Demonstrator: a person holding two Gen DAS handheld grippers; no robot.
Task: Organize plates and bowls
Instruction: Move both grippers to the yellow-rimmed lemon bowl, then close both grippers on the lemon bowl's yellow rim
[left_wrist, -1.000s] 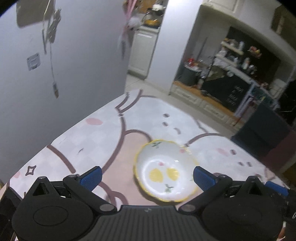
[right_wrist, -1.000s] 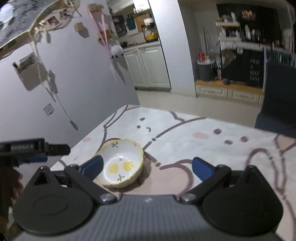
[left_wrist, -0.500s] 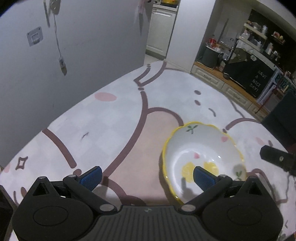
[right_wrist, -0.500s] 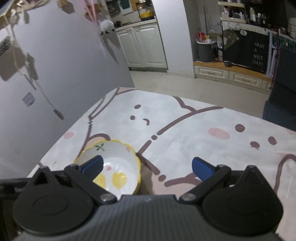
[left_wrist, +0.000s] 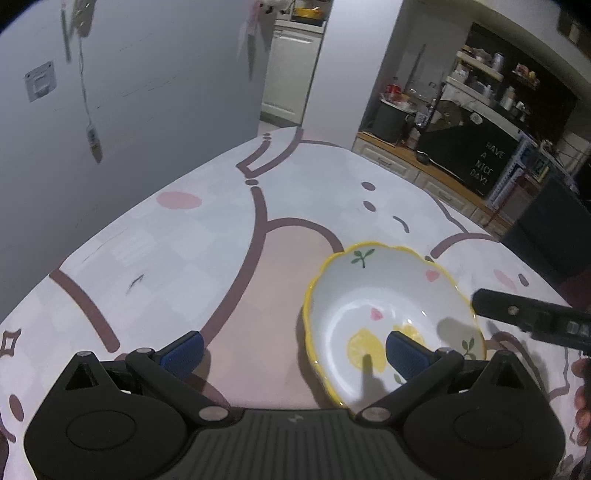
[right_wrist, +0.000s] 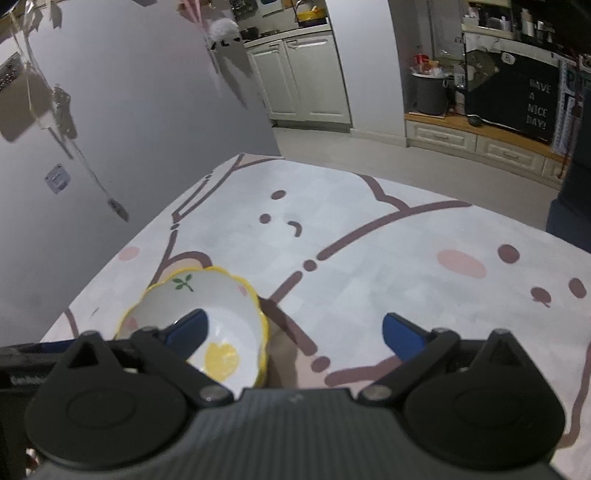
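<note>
A white bowl (left_wrist: 388, 295) with a wavy yellow rim and lemon prints sits upright on the cartoon-print tablecloth (left_wrist: 221, 240). My left gripper (left_wrist: 293, 349) is open and straddles the bowl's left rim: its right finger hangs over the inside, its left finger over the cloth. From the other side my right gripper (right_wrist: 294, 326) straddles the right rim of the bowl (right_wrist: 207, 299), left finger over the inside. Its jaws are closing with the rim between them, and no pad presses on it. The right gripper's black body (left_wrist: 532, 317) shows in the left wrist view.
A grey wall (left_wrist: 129, 110) runs along the table's left side. The table's far edge (right_wrist: 332, 166) drops to the floor, with white cabinets (right_wrist: 306, 85) and dark shelves beyond. A dark chair (right_wrist: 576, 206) stands at the right. Bare cloth (right_wrist: 406, 258) lies right of the bowl.
Both grippers have come down close to the bowl. The left one shifted so that the bowl sits at its right finger. The right one moved left until its left finger hangs over the bowl.
</note>
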